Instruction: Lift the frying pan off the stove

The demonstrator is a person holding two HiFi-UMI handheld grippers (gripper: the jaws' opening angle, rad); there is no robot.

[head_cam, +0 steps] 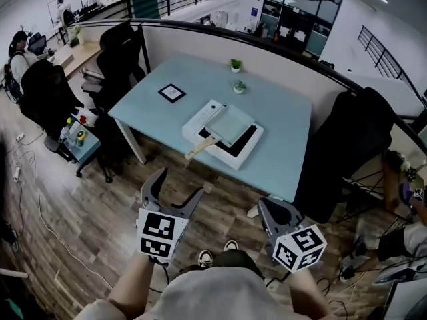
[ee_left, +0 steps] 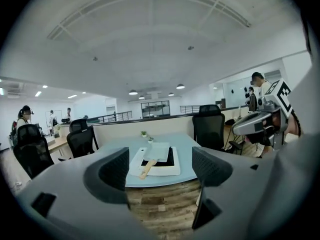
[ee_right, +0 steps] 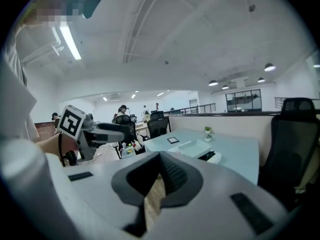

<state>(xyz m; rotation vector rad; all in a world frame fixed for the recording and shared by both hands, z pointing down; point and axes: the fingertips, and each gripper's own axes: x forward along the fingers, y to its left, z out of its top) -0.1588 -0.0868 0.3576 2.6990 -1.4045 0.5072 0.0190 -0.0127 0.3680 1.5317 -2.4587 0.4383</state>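
Note:
A square pale-green frying pan (head_cam: 229, 125) with a wooden handle (head_cam: 200, 149) rests on a white stove (head_cam: 200, 121) on the light-blue table (head_cam: 287, 125). Both grippers are held low over the wooden floor, well short of the table's near edge. My left gripper (head_cam: 179, 184) is open and empty; its own view frames the pan (ee_left: 157, 151) and the stove (ee_left: 167, 170) far off between the jaws. My right gripper (head_cam: 265, 207) is shut on nothing, and its view shows the stove (ee_right: 192, 146) in the distance.
Two small potted plants (head_cam: 235, 65) and a black-framed square card (head_cam: 172, 93) stand on the table. Black office chairs sit at the left (head_cam: 120, 52) and right (head_cam: 353, 145). A small side table (head_cam: 79, 135) with bottles is at the left. Cables lie on the floor.

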